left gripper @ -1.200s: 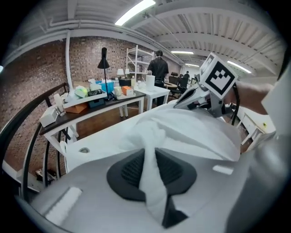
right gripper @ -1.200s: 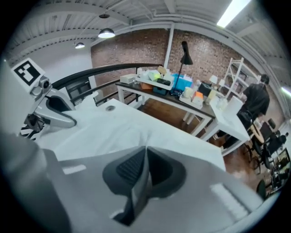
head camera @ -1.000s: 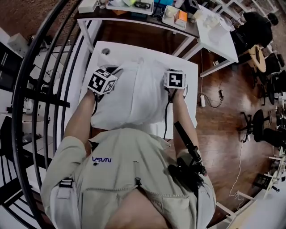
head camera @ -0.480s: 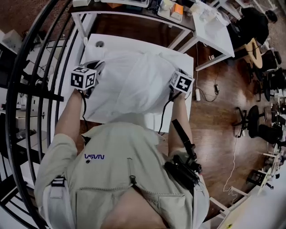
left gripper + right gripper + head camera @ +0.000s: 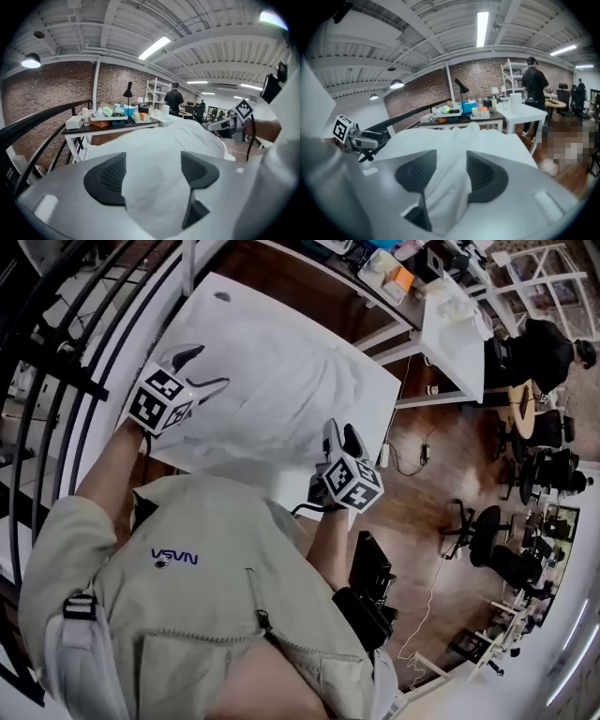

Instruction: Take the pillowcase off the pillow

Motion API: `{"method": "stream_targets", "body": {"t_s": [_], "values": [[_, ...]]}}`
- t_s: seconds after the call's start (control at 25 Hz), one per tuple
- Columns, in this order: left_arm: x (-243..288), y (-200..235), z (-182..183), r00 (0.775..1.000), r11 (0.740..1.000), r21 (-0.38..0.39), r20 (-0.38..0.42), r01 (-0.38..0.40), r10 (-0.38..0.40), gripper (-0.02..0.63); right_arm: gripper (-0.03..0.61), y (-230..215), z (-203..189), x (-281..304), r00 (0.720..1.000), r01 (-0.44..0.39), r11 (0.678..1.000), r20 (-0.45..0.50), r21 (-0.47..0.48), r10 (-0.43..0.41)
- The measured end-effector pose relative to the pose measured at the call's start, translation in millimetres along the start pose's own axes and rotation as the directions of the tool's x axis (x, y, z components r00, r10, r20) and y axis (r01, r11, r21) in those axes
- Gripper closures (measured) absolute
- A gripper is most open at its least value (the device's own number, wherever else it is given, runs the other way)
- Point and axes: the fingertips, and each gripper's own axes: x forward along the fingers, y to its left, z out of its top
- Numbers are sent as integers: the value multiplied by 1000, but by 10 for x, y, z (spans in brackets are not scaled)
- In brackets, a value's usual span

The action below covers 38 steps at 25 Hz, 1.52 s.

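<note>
The white pillow in its white pillowcase point(image 5: 281, 381) lies spread flat on the white table point(image 5: 211, 298). My left gripper point(image 5: 211, 367) is at the pillow's left edge; its jaws have just been opening and now stand wide. In the left gripper view the left gripper point(image 5: 152, 171) shows white cloth point(image 5: 154, 154) beyond the gap, untouched by the pads. My right gripper point(image 5: 339, 430) is at the near right corner; its jaws have also just been opening. In the right gripper view a loose fold of pillowcase point(image 5: 450, 154) lies in the right gripper's point(image 5: 451, 173) gap, and the pads do not press it.
A black railing point(image 5: 56, 362) runs along the left. Behind the table stand a desk with boxes and a lamp point(image 5: 394, 268) and another white table point(image 5: 450, 315). A person in black point(image 5: 548, 348) and office chairs point(image 5: 487, 521) are on the wood floor at right.
The pillow was bunched up between both shut grippers; now it lies flat on the table. Both grippers have let go, opened, and drawn back toward the near edge, the right one further.
</note>
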Motion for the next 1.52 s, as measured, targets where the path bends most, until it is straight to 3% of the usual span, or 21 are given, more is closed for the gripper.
{"method": "stream_targets", "body": {"t_s": [0.16, 0.28, 0.32, 0.36, 0.4, 0.44, 0.48, 0.52, 0.64, 0.84, 1.0, 1.12, 1.24, 1.36, 1.52], "values": [[83, -297, -548, 991, 1000, -17, -134, 23, -25, 232, 364, 256, -587, -78, 994, -4, 1000, -113, 6, 5], [105, -344, -715, 984, 1000, 10, -176, 20, -18, 236, 347, 303, -826, -11, 985, 68, 996, -154, -50, -75], [94, -341, -725, 982, 999, 36, -187, 17, -10, 255, 370, 315, -821, -8, 982, 95, 991, -156, -94, -109], [81, -321, -720, 982, 998, 67, -191, 9, 4, 312, 455, 326, -791, -20, 978, 119, 983, -154, -138, -140], [67, -284, -701, 982, 995, 98, -186, -4, 22, 420, 524, 342, -758, -37, 975, 136, 977, -150, -166, -161], [44, -242, -669, 984, 992, 122, -174, -15, 36, 522, 558, 360, -733, -53, 974, 146, 974, -145, -172, -172], [13, -207, -629, 986, 991, 135, -161, -21, 42, 582, 563, 367, -720, -68, 974, 154, 974, -138, -166, -178], [-27, -182, -583, 988, 990, 140, -146, -25, 45, 597, 565, 354, -714, -85, 974, 163, 974, -131, -159, -185], [-176, -71, -428, 994, 991, 119, -73, -67, 76, 600, 565, 191, -736, -194, 966, 217, 965, -111, -148, -234], [-426, 240, -164, 987, 990, 0, 79, -140, 139, 601, 566, -263, -736, -407, 934, 336, 927, -68, -166, -351], [-583, 336, -121, 986, 989, -37, 78, -145, 147, 601, 566, -521, -627, -547, 918, 377, 912, -66, -161, -391], [-570, 394, -348, 985, 983, -82, 36, -163, 166, 601, 566, -578, -634, -542, 917, 378, 917, -83, -128, -390], [-459, 326, -695, 988, 980, -125, -22, -153, 152, 601, 566, -533, -851, -502, 921, 354, 931, -137, -94, -364], [-308, 146, -802, 992, 989, -81, -47, -121, 117, 586, 551, -435, -975, -463, 947, 263, 962, -174, -68, -271], [-372, 17, -585, 991, 993, 25, -60, -119, 120, 444, 463, -198, -565, -585, 993, 110, 994, -50, 15, -110]]}}
